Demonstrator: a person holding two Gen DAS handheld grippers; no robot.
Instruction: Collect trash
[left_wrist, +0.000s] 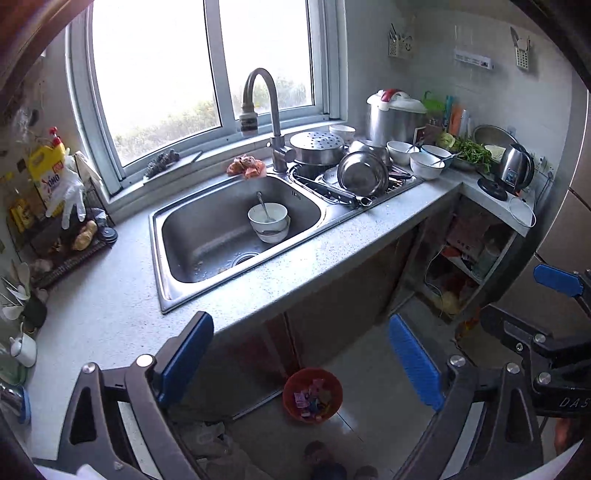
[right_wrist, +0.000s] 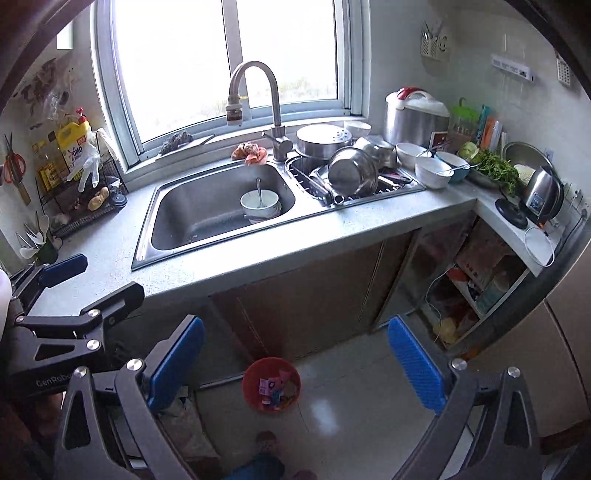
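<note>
Trash, a heap of colourful wrappers, sits in the round red plastic bin (left_wrist: 312, 394) on the pale floor tiles, below the speckled grey countertop (left_wrist: 258, 280). Your left gripper (left_wrist: 299, 365) and right gripper (right_wrist: 295, 365) both hang spread wide, holding nothing. Collecting could be starting or wrapping up; look for loose scraps.

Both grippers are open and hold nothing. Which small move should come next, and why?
Probably carry the left gripper toward the orange crumpled scrap beside the faucet: it looks like trash, and the red bin waits on the floor.
</note>
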